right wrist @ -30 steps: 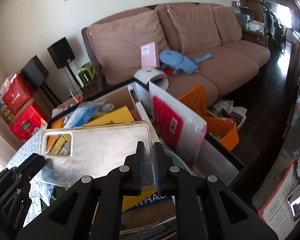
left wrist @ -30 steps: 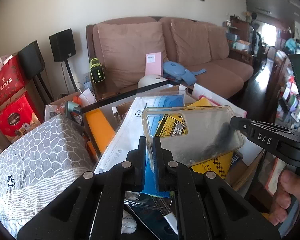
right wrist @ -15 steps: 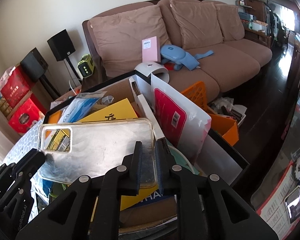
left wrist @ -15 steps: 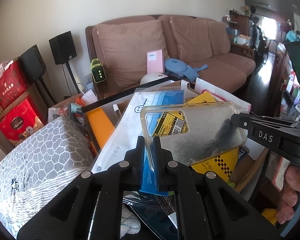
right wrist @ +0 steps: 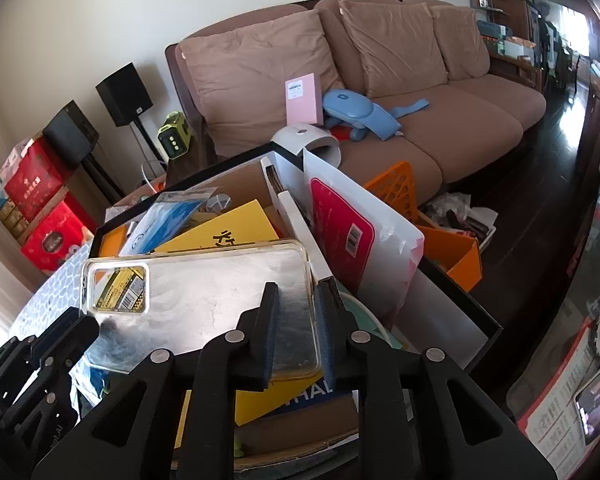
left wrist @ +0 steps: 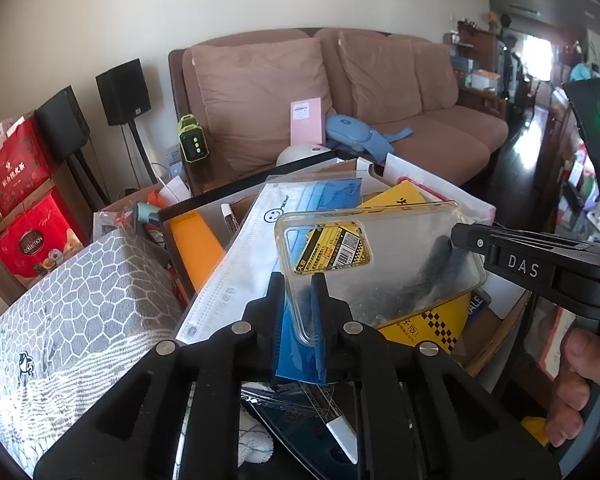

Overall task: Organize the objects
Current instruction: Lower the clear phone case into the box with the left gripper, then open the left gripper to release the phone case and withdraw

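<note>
Left wrist view: the left gripper [left wrist: 299,286] had just been easing apart, its fingers [left wrist: 318,292] standing around one short end of the clear phone case [left wrist: 396,256], pads barely off it. The case sat above a cluttered box [left wrist: 204,200].

Right wrist view: the right gripper [right wrist: 298,300] had likewise been opening; its fingers [right wrist: 269,312] straddled the case's [right wrist: 204,300] other end, a visible gap on one side.

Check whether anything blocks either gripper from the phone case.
Nothing visible does: the phone case lies between the jaws of the left gripper and the right gripper, which have just been opening.
</note>
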A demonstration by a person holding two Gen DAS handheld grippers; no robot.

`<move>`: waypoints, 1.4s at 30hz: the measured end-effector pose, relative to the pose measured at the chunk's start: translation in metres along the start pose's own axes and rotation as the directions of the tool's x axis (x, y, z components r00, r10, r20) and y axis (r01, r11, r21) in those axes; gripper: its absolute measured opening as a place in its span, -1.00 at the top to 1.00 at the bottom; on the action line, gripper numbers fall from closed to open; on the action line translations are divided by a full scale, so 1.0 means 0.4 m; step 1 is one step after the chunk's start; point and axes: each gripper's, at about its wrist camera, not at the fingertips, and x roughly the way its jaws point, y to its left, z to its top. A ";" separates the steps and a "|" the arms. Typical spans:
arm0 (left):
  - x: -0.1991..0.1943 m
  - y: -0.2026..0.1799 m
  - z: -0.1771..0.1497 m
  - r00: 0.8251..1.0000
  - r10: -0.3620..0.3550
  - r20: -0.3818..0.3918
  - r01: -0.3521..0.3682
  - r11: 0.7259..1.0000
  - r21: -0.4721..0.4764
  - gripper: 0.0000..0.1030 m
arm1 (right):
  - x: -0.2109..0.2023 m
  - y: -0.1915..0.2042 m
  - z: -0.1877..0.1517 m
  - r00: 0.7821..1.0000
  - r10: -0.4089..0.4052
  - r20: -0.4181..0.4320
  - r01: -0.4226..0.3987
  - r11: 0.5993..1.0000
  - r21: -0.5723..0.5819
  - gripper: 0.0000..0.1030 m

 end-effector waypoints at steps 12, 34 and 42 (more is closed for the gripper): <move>-0.016 0.015 0.014 0.999 -0.051 -0.015 0.050 0.998 -0.026 0.78 | -0.016 0.005 0.007 1.000 -0.002 0.023 0.002 1.000 0.002 0.60; -0.112 0.128 0.032 0.994 -0.038 0.101 0.052 0.988 -0.145 0.67 | -0.046 -0.012 0.024 0.997 -0.008 0.082 0.005 0.999 0.040 0.51; -0.156 0.209 0.037 0.991 0.009 0.137 0.017 0.981 -0.191 0.54 | -0.055 -0.008 0.021 0.995 0.005 0.098 -0.009 0.999 0.042 0.44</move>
